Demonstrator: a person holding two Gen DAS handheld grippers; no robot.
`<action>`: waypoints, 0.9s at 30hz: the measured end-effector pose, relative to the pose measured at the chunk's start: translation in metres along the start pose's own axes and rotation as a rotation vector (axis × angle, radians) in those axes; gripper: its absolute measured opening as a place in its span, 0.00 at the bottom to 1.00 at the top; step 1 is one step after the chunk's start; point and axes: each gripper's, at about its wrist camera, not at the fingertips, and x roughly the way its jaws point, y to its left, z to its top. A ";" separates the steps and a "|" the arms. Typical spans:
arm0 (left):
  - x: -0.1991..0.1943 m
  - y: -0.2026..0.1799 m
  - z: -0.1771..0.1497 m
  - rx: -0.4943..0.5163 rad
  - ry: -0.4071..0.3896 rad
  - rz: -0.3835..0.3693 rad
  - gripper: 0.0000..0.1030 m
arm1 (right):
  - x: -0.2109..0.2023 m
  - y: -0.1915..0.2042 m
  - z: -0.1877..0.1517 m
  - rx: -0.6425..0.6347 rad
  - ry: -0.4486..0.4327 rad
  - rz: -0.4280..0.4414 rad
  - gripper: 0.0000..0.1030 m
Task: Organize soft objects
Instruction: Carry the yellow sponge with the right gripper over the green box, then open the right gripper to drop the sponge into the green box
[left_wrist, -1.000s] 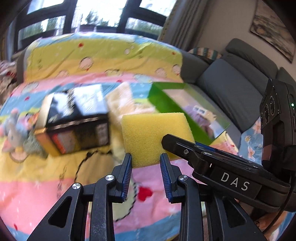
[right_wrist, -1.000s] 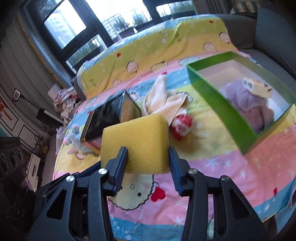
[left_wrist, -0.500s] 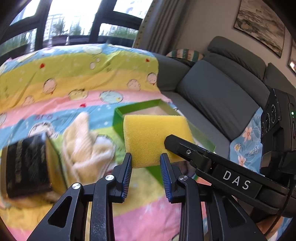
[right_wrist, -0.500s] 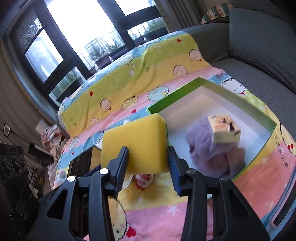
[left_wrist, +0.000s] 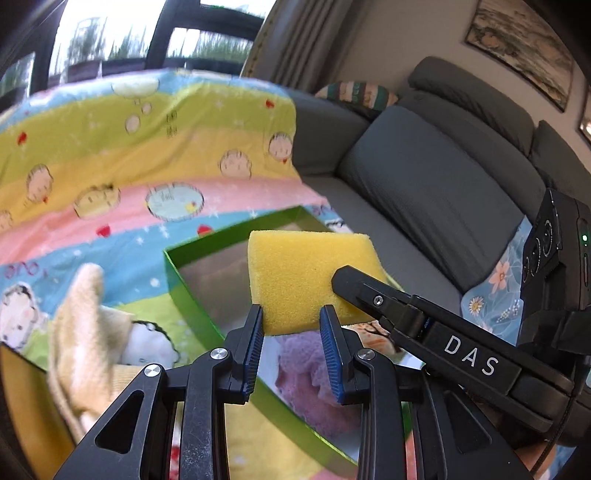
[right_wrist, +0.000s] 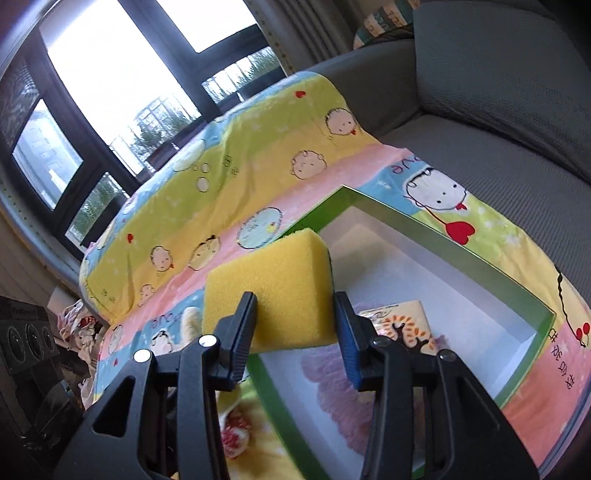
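My right gripper (right_wrist: 295, 325) is shut on a yellow sponge (right_wrist: 269, 284) and holds it above the near left corner of the green box (right_wrist: 424, 225). In the left wrist view the sponge (left_wrist: 306, 273) hangs just ahead of my left gripper (left_wrist: 291, 325), whose jaws stand apart on either side of its near edge without pressing it; the right gripper's black finger crosses in from the right. Inside the box lie a purple fluffy cloth (right_wrist: 343, 391) and a small printed block (right_wrist: 406, 325). A cream towel (left_wrist: 85, 332) lies left of the box.
The box sits on a colourful cartoon blanket (right_wrist: 258, 147) spread over a grey sofa (left_wrist: 424, 177). A red and white soft toy (right_wrist: 236, 435) lies just outside the box's near wall. Windows stand behind.
Both grippers have swung right and forward with the sponge, from over the black box and towel to above the green box. The black box has left the view.
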 end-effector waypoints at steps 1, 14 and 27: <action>0.009 0.001 -0.001 -0.009 0.017 -0.006 0.30 | 0.006 -0.004 0.000 0.010 0.012 -0.015 0.40; 0.040 0.002 -0.007 -0.035 0.082 -0.027 0.30 | 0.024 -0.025 0.000 0.056 0.033 -0.092 0.41; -0.022 0.019 -0.011 -0.056 0.011 -0.024 0.69 | -0.013 -0.015 -0.004 0.046 -0.065 -0.102 0.73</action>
